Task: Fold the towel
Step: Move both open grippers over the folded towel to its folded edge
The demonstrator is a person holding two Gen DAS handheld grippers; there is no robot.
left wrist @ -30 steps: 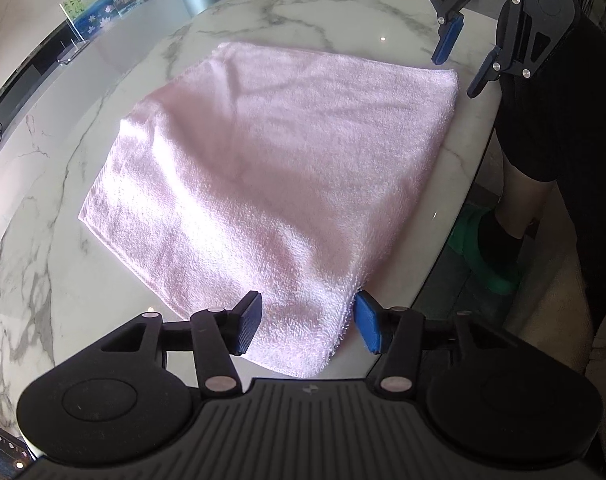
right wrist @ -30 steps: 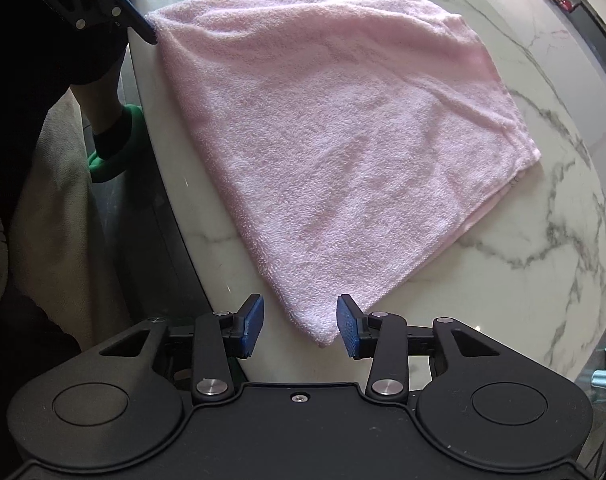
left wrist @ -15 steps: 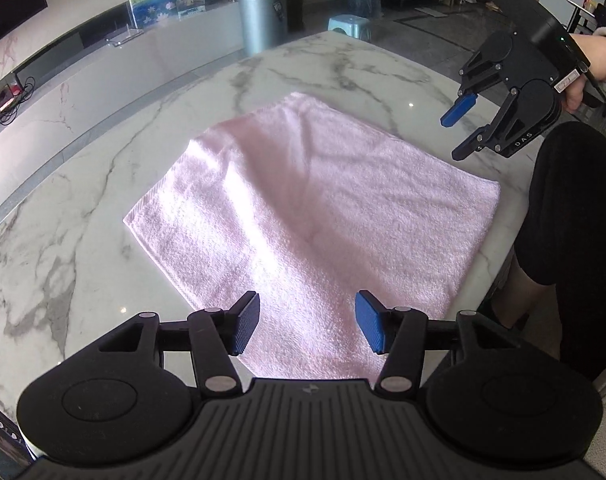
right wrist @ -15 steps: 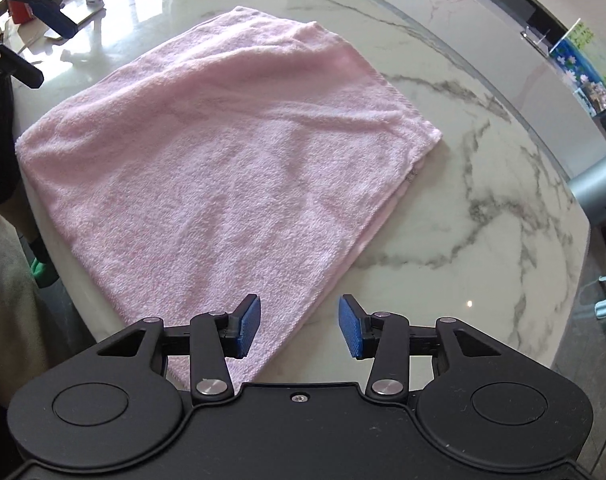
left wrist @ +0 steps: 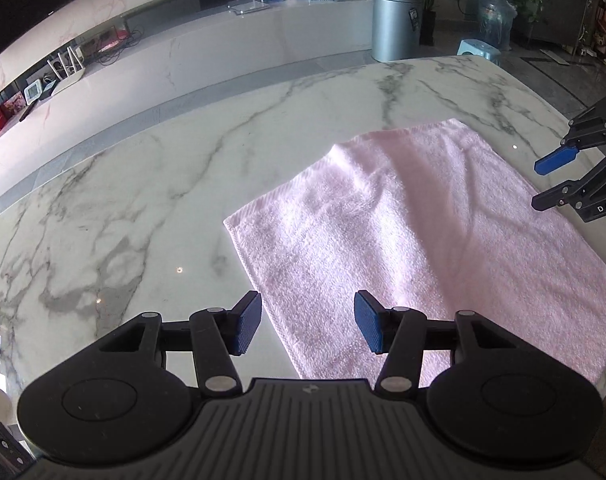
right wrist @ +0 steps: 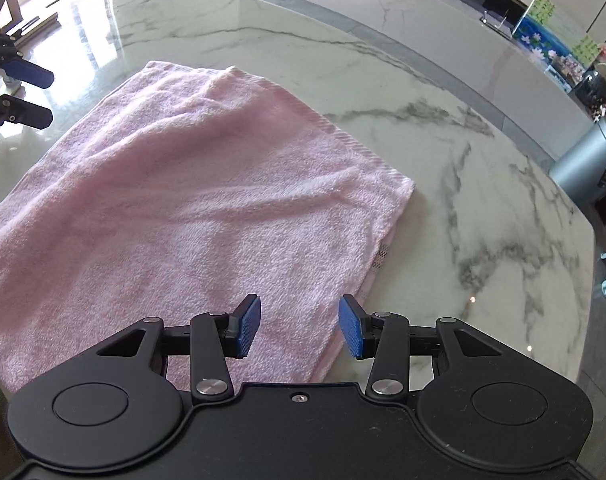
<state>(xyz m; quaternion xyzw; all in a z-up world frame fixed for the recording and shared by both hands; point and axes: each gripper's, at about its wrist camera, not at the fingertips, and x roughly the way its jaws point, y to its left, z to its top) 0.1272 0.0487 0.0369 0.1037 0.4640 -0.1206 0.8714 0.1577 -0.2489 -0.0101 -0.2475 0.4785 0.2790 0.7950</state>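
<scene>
A pink towel lies folded flat on the white marble table; it also shows in the right wrist view. My left gripper is open and empty, just above the towel's left edge. My right gripper is open and empty over the towel's right edge, where two layers and a small label show. Each gripper appears in the other's view: the right one at the far right, the left one at the far left, both open above the table.
A grey metal bin and a light blue stool stand on the floor beyond the table. A long marble counter with small items runs behind. The table's curved edge lies to the right.
Both grippers have let go of the towel's near corners and swung apart to its left and right sides. The towel has stayed flat on the table.
</scene>
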